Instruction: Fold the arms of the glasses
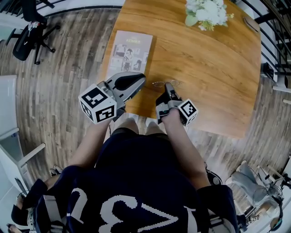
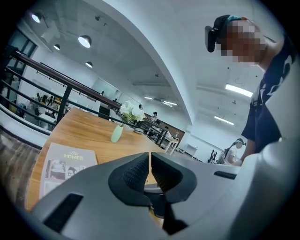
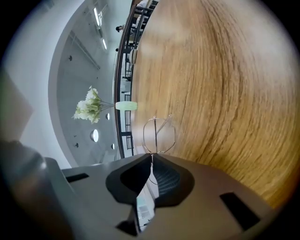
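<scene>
Thin wire-rimmed glasses (image 1: 164, 83) are held just above the wooden table (image 1: 218, 68) near its front edge. My right gripper (image 1: 170, 86) is shut on them; in the right gripper view the frame (image 3: 158, 135) sticks out past the closed tips (image 3: 151, 157), one lens ring showing and a thin arm running across it. My left gripper (image 1: 138, 81) hovers to the left of the glasses, raised and tilted, its jaws shut with nothing between them (image 2: 150, 161). In the left gripper view the glasses are out of sight.
A magazine (image 1: 129, 51) lies on the table's left side, just beyond the left gripper. A pale green vase of white flowers (image 1: 207, 11) stands at the far edge. A black office chair (image 1: 29, 32) sits on the plank floor to the left.
</scene>
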`<state>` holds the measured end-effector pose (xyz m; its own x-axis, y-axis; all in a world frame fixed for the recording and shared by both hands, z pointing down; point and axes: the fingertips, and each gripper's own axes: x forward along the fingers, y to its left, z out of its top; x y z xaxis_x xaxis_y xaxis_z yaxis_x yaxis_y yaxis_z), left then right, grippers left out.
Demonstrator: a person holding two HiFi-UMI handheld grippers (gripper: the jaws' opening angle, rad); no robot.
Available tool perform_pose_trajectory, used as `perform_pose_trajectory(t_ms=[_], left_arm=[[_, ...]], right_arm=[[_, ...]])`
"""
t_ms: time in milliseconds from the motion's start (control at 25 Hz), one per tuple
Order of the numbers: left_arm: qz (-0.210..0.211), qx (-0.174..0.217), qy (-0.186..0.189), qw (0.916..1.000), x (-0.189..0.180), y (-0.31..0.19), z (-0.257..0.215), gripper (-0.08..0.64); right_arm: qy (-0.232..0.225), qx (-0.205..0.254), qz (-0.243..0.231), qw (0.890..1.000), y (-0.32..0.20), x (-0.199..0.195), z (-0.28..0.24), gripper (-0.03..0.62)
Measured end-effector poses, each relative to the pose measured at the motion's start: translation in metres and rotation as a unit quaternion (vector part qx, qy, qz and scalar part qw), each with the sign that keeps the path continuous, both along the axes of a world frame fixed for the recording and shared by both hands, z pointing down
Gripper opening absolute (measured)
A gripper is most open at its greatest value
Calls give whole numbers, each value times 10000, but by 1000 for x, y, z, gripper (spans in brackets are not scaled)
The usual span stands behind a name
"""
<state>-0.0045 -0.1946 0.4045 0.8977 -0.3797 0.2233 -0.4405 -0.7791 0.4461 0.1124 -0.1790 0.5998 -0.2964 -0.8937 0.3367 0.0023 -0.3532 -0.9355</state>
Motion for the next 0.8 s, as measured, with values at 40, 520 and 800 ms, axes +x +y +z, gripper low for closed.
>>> perform_pose_trajectory(t_ms=[40,520,800], left_arm=[[-36,6,-8,10000,-2,0,0,26],[-496,505,-30,9975,-14,-11,-20,26],[-926,1235,30,9880,-18,-32,-59,26]], right_arm=[[-38,9,6,10000,-3,0,0,31],[1442,1195,-795,9791,-33,19,-65,30],[3514,2716,-1216,8877,-59,39,-191,28]])
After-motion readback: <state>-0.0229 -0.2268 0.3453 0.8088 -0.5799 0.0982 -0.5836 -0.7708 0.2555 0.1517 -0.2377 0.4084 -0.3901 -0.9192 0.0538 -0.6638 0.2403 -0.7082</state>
